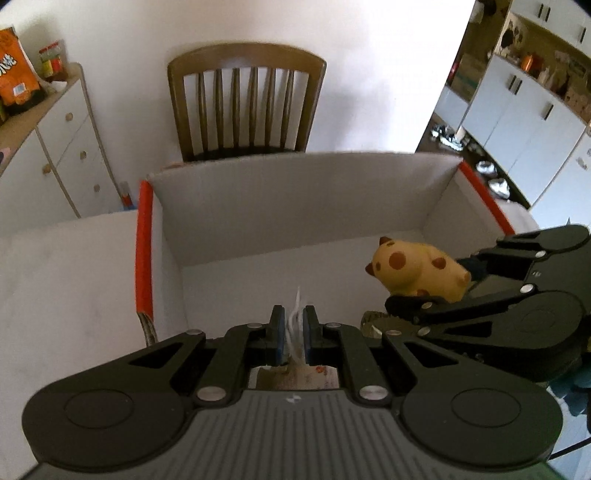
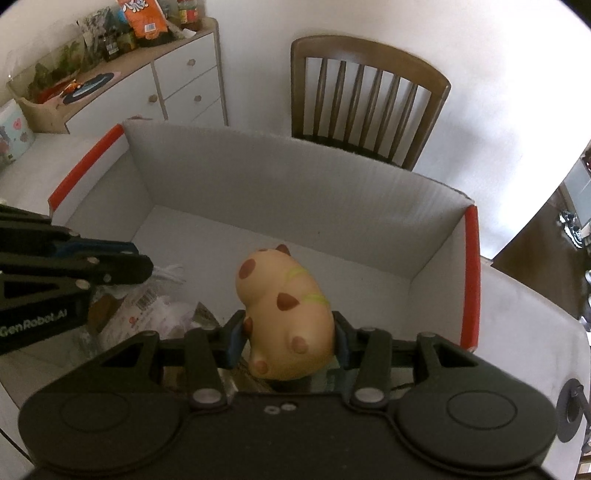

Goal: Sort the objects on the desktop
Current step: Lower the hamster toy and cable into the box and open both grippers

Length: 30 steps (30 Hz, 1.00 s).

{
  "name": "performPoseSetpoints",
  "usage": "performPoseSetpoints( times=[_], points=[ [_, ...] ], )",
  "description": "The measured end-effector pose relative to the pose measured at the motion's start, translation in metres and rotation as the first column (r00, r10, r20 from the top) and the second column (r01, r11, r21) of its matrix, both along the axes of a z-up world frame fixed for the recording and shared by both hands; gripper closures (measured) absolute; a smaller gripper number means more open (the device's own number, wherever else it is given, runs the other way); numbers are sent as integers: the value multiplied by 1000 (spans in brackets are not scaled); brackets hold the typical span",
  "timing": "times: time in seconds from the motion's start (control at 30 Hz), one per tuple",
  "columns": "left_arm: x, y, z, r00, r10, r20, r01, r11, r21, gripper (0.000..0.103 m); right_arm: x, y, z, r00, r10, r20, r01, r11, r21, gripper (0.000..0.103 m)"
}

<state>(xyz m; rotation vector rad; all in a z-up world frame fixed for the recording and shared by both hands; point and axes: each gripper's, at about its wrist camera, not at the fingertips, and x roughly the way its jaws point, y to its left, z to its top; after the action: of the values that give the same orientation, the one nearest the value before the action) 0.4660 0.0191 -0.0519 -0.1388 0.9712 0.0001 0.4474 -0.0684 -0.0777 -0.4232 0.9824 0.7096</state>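
Found the left gripper [image 1: 294,326] pinched nearly shut on the twisted neck of a thin, crinkly white plastic bag [image 1: 296,308], blue pads pressed to either side of the gathered film, hung just inside the near left part of a white cardboard box [image 2: 295,199]. Saw the bag's bulging body low in the box's near left corner, with a barcode sticker [image 2: 146,300] and a small red mark on it, too blurred to read. Found the right gripper [image 2: 290,334] spread to a middling width and clamped on a toy animal [image 2: 280,295]: smooth, rounded, rubbery-looking, pale yellow with brown spots, small brown ears and a thin lime-green line across its back. Held it above the box floor, toward the near middle, to the right of the bag, with its head aimed at the box's far wall. Noted ribbed, corrugated inner walls on the box, a plain pale floor, and red strips [image 1: 144,251] running along both side rims. Read "GenRobot.AI" [image 2: 34,322] in pale letters on the black shell of the left gripper. Made out a white tabletop [image 1: 66,280] under the box, a dark wooden chair [image 1: 245,99] with a curved top rail and slim upright slats right behind the far wall, and a white drawer cabinet [image 2: 177,81] with round knobs beyond the box's left side. Spotted an orange snack packet [image 2: 144,16] on the cabinet, its print unreadable.
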Motion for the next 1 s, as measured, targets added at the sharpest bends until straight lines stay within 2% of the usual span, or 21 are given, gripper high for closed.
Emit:
performPoseSetpoints(
  times=[0.17,0.47,0.67,1.0],
  points=[
    [-1,1,-7,999,10,-31,-10,1000,5,94,-3,1,-1,1000,2,-9,-2,1000,-4,54],
    [-8,-1,0,999,24,-21,-24,1000,13,94,-2,-2,7,1000,-6,-10,6,1000,16,51],
    [-15,-1,16,1000,11,8,-11,1000,11,94,-4,-11,25,1000,-18,6,18,999,49,48],
    [-34,-9,51,998,-5,66,4,1000,10,94,-21,-31,59,999,16,43,-19,996,84,48]
  ],
)
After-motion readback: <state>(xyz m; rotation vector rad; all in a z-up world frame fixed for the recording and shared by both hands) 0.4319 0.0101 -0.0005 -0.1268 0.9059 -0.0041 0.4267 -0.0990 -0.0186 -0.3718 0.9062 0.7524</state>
